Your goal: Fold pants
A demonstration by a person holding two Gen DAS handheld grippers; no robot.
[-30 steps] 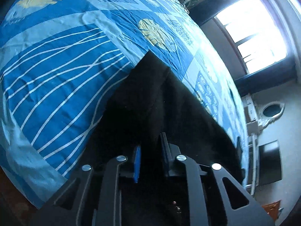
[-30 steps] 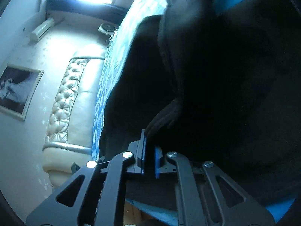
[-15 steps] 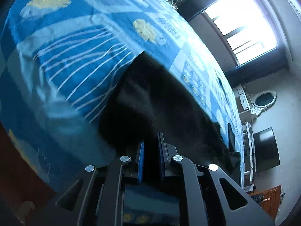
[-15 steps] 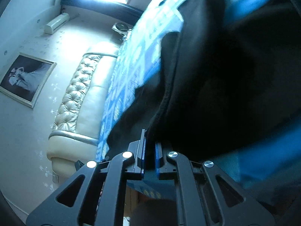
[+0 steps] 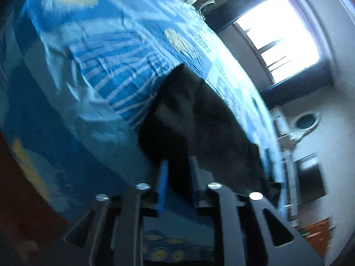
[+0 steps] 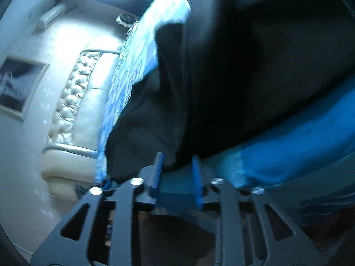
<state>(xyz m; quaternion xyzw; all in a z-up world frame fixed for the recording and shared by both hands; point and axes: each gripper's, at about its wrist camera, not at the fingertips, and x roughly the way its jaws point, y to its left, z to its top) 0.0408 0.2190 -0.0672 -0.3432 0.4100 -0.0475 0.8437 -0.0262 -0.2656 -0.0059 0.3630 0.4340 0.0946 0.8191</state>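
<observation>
The black pants (image 5: 199,119) lie on the blue patterned bedsheet (image 5: 106,51), near the edge of the bed. My left gripper (image 5: 177,166) sits at their near edge. Its jaws are opening, and dark cloth lies loose between the parted blue pads (image 5: 163,177). In the right wrist view the pants (image 6: 233,77) are a thick dark fold across the sheet (image 6: 299,150). My right gripper (image 6: 177,161) is at their near hem, its jaws opening too. The hem just reaches the gap and neither pad presses on it.
A padded cream headboard (image 6: 82,110) and a framed picture (image 6: 20,84) stand left of the bed. A bright window (image 5: 281,37), a dark screen (image 5: 310,177) and shelves (image 5: 286,128) are on the far side. Brown floor (image 5: 20,199) shows below the bed edge.
Both grippers were shut on the pants' edge and have now parted their jaws, letting the cloth go. Both pulled back toward the bed edge, so more sheet shows in front.
</observation>
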